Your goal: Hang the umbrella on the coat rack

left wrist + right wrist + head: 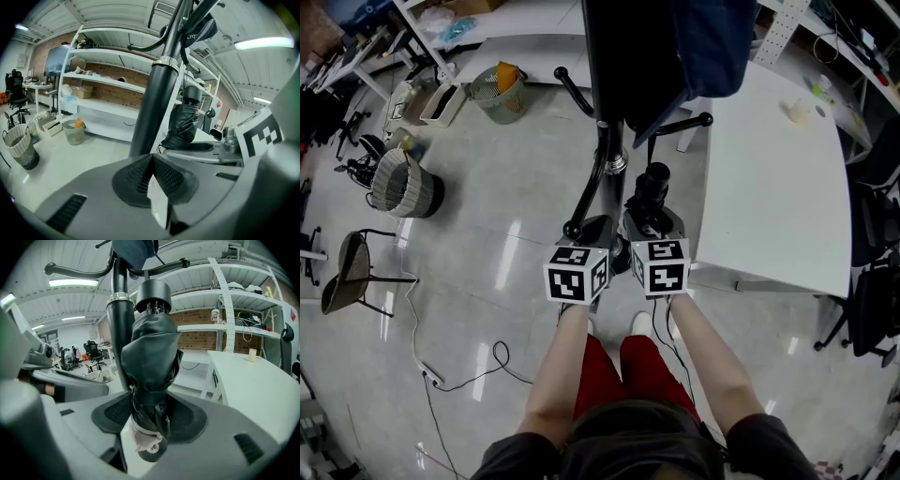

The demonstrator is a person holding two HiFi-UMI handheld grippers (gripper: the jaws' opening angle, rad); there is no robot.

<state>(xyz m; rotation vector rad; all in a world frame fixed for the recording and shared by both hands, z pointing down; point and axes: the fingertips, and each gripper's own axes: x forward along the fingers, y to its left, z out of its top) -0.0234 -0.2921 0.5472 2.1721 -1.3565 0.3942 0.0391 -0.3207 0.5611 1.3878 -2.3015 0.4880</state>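
No legible txt, nos. or brand anywhere. Marker cube (577, 275) on left tongs (592, 225) & marker cube (660, 265) on right tongs (652, 217): b/w square patterns only, no letters. Left gripper view: scrap of pale print on dark cloth (201, 30) atop coat rack (154, 93), cut off, can't read.

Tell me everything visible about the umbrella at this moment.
The umbrella is a black folding one, collapsed, its shiny fabric bundled and wrapped by a strap. It stands roughly upright, round end cap on top, its lower end clamped in the right gripper, beside the coat rack pole. It is not yet hung.
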